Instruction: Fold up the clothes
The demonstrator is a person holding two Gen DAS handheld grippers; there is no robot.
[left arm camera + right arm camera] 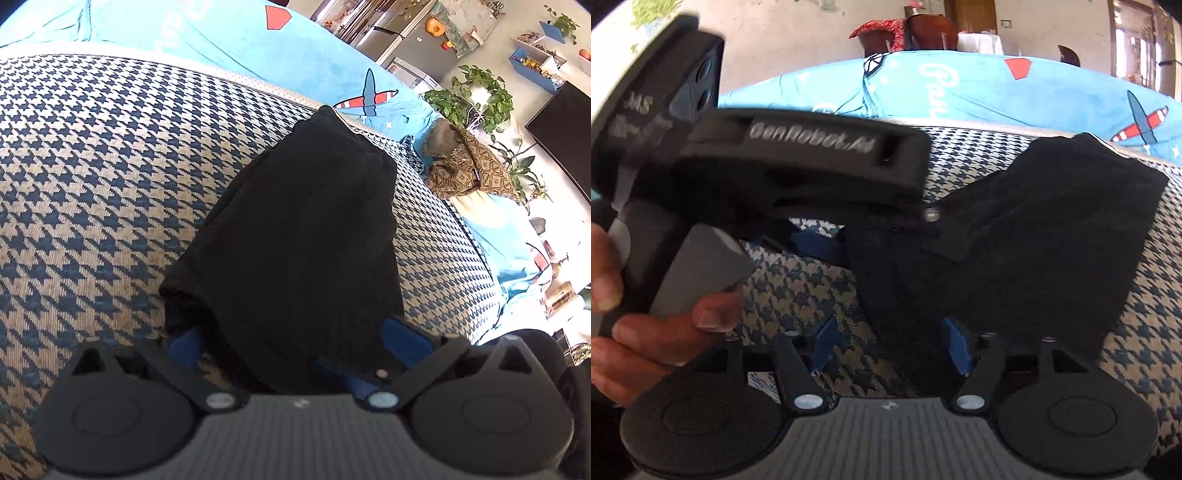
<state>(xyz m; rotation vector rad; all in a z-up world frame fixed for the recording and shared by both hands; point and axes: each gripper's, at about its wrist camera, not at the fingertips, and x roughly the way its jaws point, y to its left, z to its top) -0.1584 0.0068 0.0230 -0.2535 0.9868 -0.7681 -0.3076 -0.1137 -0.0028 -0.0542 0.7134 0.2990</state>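
Right wrist: right gripper (886, 347) jaws apart, black garment (1015, 236) edge between pads, unpinched; long axis runs fwd-right. Left gripper (295, 343) straddles it, grip unclear.

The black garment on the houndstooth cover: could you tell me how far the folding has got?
Done: the black garment lies doubled into a compact stack on the houndstooth cover. In hand: the left gripper straddles its near end; the right gripper is open. Left: perhaps a final fold or tidying.
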